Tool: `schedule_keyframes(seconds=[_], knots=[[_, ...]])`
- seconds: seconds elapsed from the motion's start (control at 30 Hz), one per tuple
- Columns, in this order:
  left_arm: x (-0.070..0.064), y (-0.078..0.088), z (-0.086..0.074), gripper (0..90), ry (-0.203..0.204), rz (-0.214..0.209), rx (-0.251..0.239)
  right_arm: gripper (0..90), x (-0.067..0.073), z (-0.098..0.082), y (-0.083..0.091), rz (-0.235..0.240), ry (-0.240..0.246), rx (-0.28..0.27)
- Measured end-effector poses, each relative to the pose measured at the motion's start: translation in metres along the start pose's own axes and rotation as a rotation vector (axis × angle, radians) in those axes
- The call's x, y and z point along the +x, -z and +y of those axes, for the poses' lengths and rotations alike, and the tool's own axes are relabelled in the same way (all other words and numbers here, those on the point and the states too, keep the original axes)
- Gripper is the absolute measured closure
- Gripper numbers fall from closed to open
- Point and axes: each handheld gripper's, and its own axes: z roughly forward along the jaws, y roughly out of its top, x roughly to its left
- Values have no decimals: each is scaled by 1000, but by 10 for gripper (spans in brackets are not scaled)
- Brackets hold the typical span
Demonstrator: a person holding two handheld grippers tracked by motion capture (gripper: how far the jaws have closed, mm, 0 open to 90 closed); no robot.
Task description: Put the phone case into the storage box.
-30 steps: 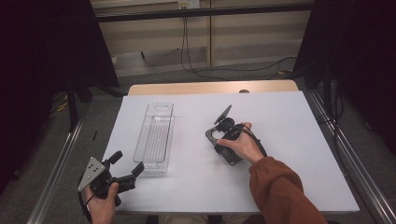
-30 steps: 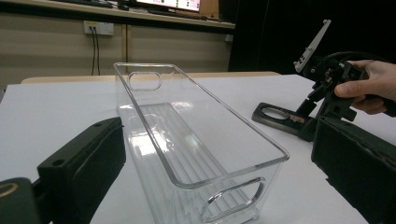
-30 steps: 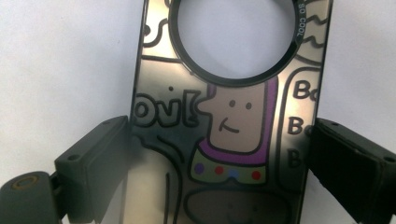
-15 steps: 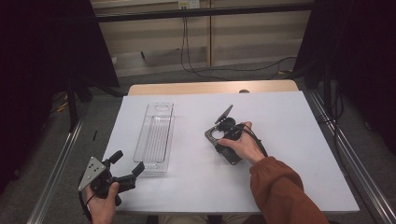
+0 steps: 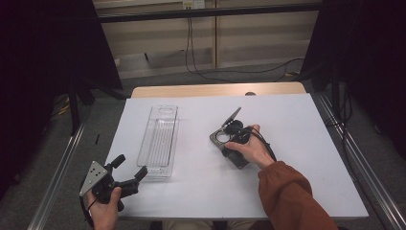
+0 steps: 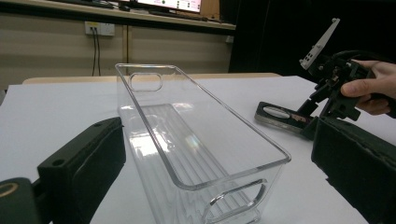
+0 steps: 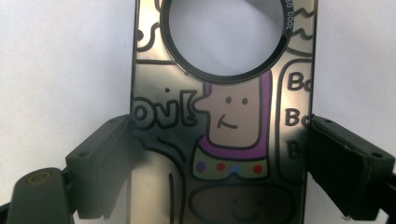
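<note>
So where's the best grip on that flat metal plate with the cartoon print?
Across its two long edges, from above, below the round hole. The plate lies flat on the table, narrow enough for the right gripper, whose jaws already sit at either long edge.

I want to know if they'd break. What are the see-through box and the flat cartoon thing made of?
The see-through box looks like hard clear plastic: glossy, ribbed floor, table visible through it. The flat cartoon thing seems to be shiny metal or mirrored plastic, hard to tell which: it reflects like a mirror beneath printed drawings.
</note>
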Motion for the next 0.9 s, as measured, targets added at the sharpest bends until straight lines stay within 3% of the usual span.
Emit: schedule_keyframes(seconds=[0.1,0.5,0.63,0.9], knots=[[0,0,0,32,0,1,1,121,0,0,4,1,4,-1],[0,0,0,32,1,-6,1,121,-1,-6,13,44,3,-103],[0,0,0,32,-1,-6,-3,122,-2,-9,14,47,12,-110],[0,0,0,32,1,-4,-3,122,-5,-17,21,50,7,-180]])
